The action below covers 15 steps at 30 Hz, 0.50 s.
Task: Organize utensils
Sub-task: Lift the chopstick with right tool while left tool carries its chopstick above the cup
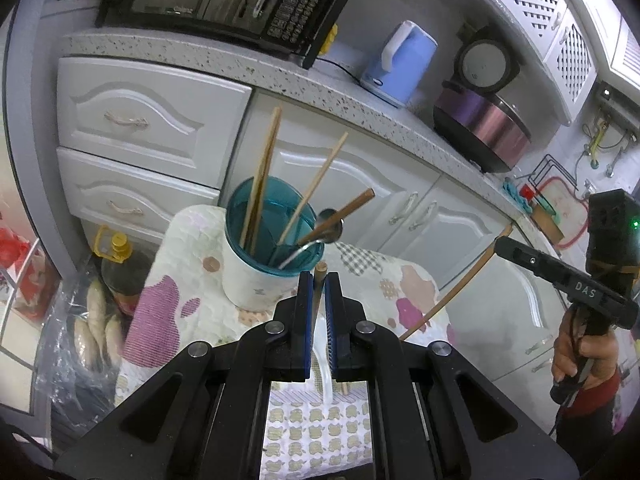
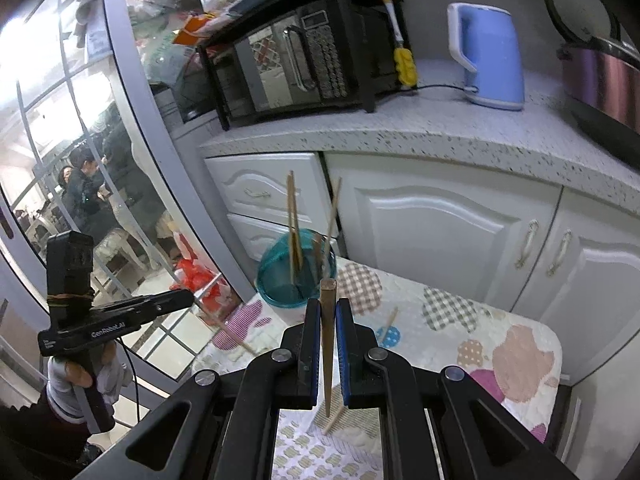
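Note:
A white utensil cup with a teal rim [image 1: 256,264] stands on a patterned quilted cloth [image 1: 360,272]. It holds several wooden chopsticks [image 1: 262,176] and a metal spoon [image 1: 330,230]. My left gripper [image 1: 319,280] is shut on a chopstick [image 1: 320,272], just right of the cup. My right gripper [image 2: 328,308] is shut on a brown chopstick [image 2: 327,320], in front of the cup [image 2: 288,280]. Loose chopsticks [image 2: 389,322] lie on the cloth. Each gripper shows in the other's view, the right one [image 1: 500,246] holding a chopstick [image 1: 460,288].
White cabinets [image 1: 360,184] stand behind the cloth-covered surface. On the speckled counter [image 2: 420,132] are a microwave [image 2: 288,64], a blue kettle [image 2: 486,54] and a rice cooker [image 1: 484,128]. An oil bottle [image 1: 120,264] and bagged items [image 1: 96,332] sit on the floor at left.

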### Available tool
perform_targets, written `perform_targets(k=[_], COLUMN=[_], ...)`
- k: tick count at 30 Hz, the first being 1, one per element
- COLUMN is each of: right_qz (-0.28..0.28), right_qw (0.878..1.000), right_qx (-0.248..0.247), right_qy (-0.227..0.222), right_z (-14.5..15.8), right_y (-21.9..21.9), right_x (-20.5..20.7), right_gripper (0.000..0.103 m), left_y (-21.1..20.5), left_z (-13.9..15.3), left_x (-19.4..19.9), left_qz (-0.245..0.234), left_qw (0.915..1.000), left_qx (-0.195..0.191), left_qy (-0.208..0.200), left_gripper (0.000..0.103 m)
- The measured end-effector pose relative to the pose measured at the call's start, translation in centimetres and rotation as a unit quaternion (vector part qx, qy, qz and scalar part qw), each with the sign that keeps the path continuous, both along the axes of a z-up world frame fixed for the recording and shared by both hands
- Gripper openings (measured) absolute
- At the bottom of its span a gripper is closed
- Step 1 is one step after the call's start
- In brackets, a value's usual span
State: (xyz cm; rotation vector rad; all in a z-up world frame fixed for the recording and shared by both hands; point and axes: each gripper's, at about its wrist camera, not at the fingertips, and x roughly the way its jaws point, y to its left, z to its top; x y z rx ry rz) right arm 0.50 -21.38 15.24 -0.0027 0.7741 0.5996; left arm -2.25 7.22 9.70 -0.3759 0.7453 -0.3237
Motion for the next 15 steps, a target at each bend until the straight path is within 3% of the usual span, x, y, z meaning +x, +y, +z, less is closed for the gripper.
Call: perform_targets(k=[15], right_qz=[0.043], right_qw=[0.999], right_qx=[0.011], right_qy=[-0.012], right_z=[1.8], right_y=[4.2], right_x=[1.0], right_gripper=[0.007], left_y=[3.1], left_z=[1.1], left_x=[-0.1], left_qz=[0.035], left_qw=[0.9990], left_qx=[0.027], left_qy=[-0.010], left_gripper=[0.005])
